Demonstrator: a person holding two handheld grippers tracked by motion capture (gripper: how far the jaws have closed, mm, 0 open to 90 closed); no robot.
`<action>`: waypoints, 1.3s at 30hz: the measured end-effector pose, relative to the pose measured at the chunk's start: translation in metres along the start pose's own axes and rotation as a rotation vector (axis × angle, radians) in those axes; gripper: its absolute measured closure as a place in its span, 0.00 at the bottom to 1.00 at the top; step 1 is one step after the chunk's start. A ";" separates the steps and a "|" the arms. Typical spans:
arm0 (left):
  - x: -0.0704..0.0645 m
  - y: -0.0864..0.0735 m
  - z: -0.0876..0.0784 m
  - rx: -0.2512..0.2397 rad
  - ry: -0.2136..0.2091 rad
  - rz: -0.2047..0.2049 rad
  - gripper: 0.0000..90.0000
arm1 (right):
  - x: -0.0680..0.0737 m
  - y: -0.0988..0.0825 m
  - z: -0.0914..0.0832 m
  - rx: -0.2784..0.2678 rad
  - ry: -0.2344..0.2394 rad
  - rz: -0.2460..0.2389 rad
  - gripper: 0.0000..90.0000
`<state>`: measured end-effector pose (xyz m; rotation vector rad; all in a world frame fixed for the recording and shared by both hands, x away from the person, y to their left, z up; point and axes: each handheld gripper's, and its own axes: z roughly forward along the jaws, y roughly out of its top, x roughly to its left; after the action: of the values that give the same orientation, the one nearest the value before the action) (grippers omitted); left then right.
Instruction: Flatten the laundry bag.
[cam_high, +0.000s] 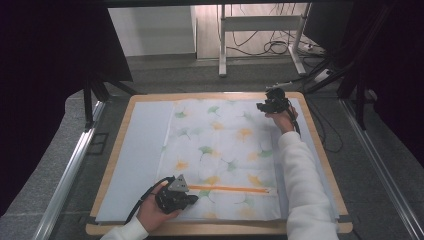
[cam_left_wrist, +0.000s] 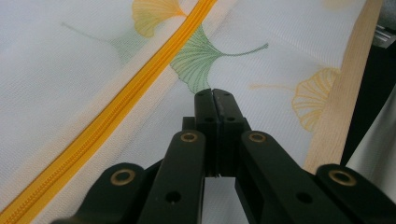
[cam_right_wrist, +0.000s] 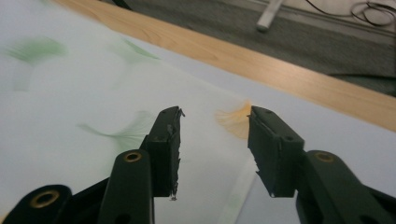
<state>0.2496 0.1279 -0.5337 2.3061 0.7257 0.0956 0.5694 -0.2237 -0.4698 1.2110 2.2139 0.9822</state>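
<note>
The worktop (cam_high: 320, 150) carries a grey mat (cam_high: 140, 150), and on it lies a white cloth bag (cam_high: 225, 145) printed with ginkgo leaves, spread flat. Its orange zipper (cam_high: 232, 189) runs across the near end, its long axis going from the left claw toward the person's right.

The left claw (cam_high: 192, 199) sits at the zipper's left end, jaws pressed together with no gap, tips resting on the fabric just beside the zipper (cam_left_wrist: 140, 84); whether a fold of cloth is pinched between them I cannot tell.

The right claw (cam_high: 261, 106) is at the bag's far right corner, well apart from the zipper. Its jaws stand partly open with nothing between them, above the bag's edge (cam_right_wrist: 233, 122), which lies straight ahead and below.

So the left claw is far nearer the zipper; the far corner is the right claw's.
</note>
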 end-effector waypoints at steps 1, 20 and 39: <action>0.000 0.000 0.000 0.001 0.001 0.001 1.00 | 0.003 0.002 -0.006 0.000 0.015 -0.006 0.57; 0.012 0.004 -0.020 -0.054 0.084 -0.018 0.97 | 0.079 -0.095 -0.104 0.139 0.138 -0.094 0.38; 0.095 -0.018 -0.033 -0.010 0.376 -0.339 0.37 | 0.098 -0.144 -0.108 0.257 0.104 -0.066 0.29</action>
<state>0.3123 0.2084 -0.5332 2.1436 1.2913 0.3819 0.3687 -0.2342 -0.5112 1.2091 2.5060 0.7676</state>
